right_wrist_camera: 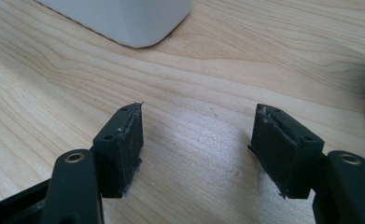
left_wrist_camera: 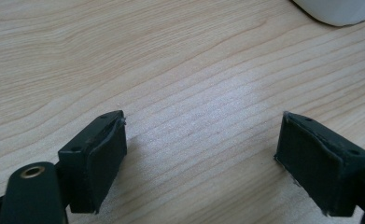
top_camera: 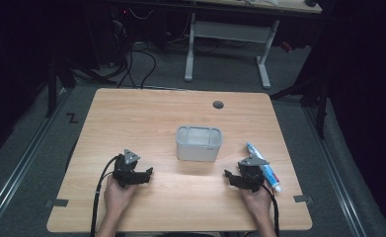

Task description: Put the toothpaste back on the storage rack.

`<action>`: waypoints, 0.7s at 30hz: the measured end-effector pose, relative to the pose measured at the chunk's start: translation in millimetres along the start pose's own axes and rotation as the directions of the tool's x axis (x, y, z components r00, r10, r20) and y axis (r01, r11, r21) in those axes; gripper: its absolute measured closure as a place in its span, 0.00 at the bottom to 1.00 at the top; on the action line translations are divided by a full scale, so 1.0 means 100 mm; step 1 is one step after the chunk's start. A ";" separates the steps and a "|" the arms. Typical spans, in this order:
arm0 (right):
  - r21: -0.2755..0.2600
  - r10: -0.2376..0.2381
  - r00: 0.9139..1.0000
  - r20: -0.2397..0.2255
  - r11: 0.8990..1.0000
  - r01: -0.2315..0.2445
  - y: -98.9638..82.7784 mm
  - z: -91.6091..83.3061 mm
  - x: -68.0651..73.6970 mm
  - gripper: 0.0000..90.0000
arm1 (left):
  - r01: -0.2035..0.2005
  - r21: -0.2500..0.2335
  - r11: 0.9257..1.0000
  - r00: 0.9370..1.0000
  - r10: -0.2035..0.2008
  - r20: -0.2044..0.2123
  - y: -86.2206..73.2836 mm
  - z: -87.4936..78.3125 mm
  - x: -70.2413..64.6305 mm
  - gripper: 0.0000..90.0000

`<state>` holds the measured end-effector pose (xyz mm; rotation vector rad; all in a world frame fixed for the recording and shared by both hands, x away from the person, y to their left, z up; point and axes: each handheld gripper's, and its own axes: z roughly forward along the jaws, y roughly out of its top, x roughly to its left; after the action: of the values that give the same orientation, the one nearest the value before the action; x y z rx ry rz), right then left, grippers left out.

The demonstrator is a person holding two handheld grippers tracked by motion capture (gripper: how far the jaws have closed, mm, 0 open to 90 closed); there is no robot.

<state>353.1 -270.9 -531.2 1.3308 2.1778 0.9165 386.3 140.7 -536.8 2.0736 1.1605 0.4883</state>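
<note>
We are resting both grippers, left gripper (top_camera: 148,173) and right gripper (top_camera: 228,175), jaws released; the toothpaste tube (top_camera: 262,166) is lying beside the right one, so we should approach squarely, avoiding the white bin (top_camera: 199,149).

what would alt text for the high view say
A person's hands rest two open black two-jaw grippers, left and right, on a light wooden table, either side of a grey rounded plastic tub. A white and blue tube lies beside the right gripper.

You hold the left gripper (top_camera: 140,175) and right gripper (top_camera: 236,178) low, jaws wide apart, either side of the box (top_camera: 198,143).
</note>
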 end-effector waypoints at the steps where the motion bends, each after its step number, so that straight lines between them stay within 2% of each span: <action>1: 0.000 0.000 1.000 0.000 1.000 0.000 0.00 0.00 0.00 0.38 | 0.000 0.000 1.000 1.000 0.000 0.000 0.00 0.00 0.00 0.18; 21: -0.001 0.007 1.000 0.003 1.000 -0.007 0.00 0.00 0.01 0.38 | 0.001 0.000 1.000 1.000 -0.001 0.000 0.00 0.00 0.00 0.18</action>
<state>352.4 -270.4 -531.1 1.3395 2.1715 0.9172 386.4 140.6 -536.8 2.0724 1.1613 0.4876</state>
